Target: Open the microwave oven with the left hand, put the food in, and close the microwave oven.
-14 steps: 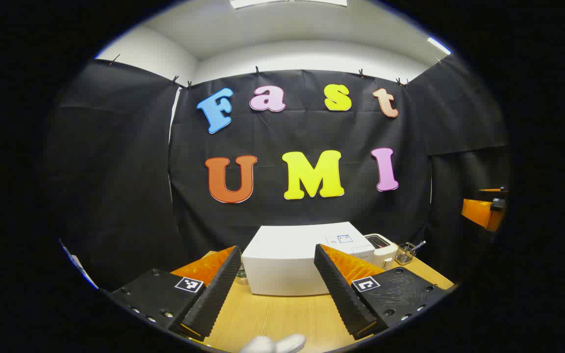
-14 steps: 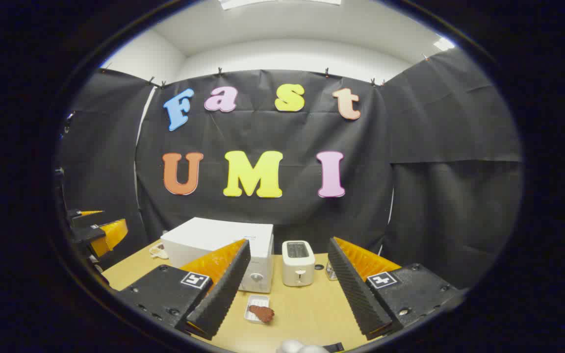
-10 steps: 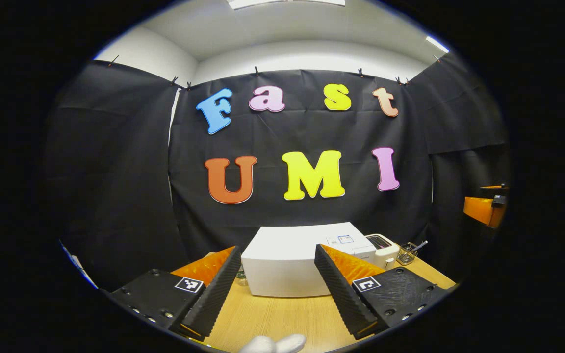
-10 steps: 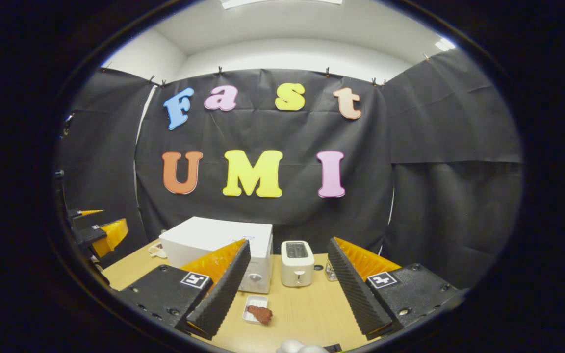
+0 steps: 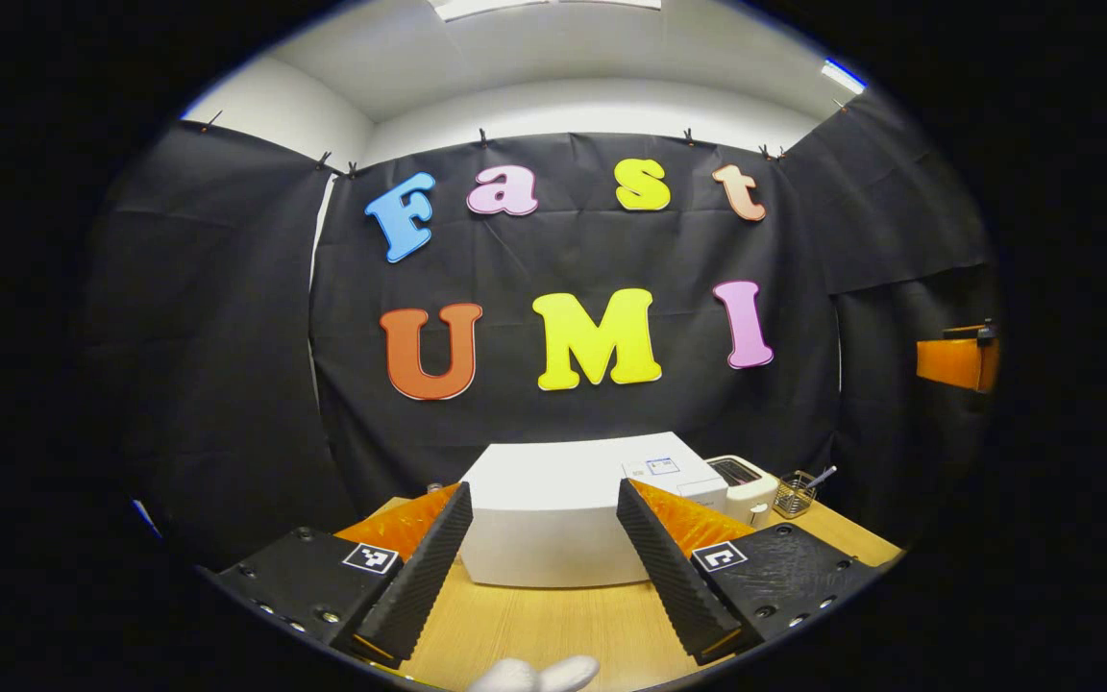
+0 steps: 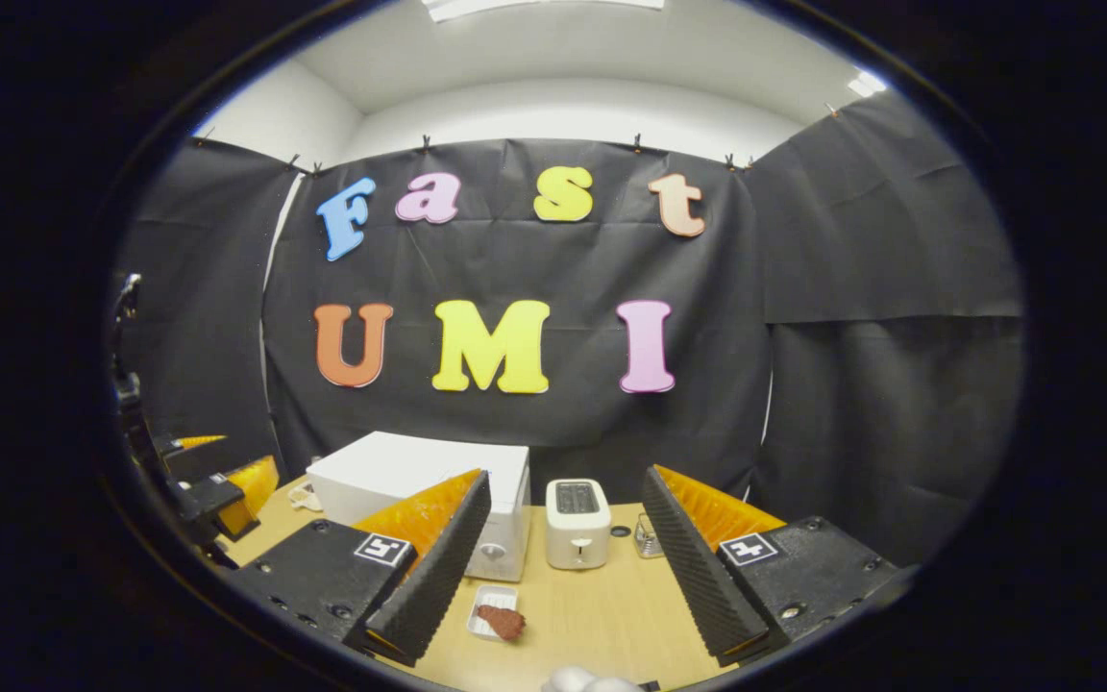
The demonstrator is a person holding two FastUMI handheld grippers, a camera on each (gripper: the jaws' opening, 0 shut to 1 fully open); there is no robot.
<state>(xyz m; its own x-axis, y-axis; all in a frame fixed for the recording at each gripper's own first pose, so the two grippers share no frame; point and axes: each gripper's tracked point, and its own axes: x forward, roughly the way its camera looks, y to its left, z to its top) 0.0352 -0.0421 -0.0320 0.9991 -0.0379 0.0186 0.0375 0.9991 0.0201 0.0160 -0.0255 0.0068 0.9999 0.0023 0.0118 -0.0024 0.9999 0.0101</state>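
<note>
White microwave shut, both tools apart above the table

White microwave oven (image 5: pixel 553 514): stands on the wooden table (image 5: pixel 553 625), door closed; seen between the fingers of the left tool (image 5: pixel 542 567) in the left gripper view. In the right gripper view it stands left of centre (image 6: pixel 400 471), partly behind that tool's left finger.

Left tool: fingers spread wide, nothing between them, held above the table short of the oven. It also appears at the left edge of the right gripper view (image 6: pixel 217 490).

Right tool (image 6: pixel 563 577): fingers spread wide, nothing held, above the table.

Food (image 6: pixel 502 621): a reddish-brown piece lying in a small white tray (image 6: pixel 482 623) on the table, in front of the oven's right end, between the right tool's fingers but well apart from them.

White toaster (image 6: pixel 577 524): upright, just beside the oven on its right; also seen past the oven in the left gripper view (image 5: pixel 744 485).

Wire basket (image 5: pixel 792 498): near the toaster, holding a utensil.
</note>
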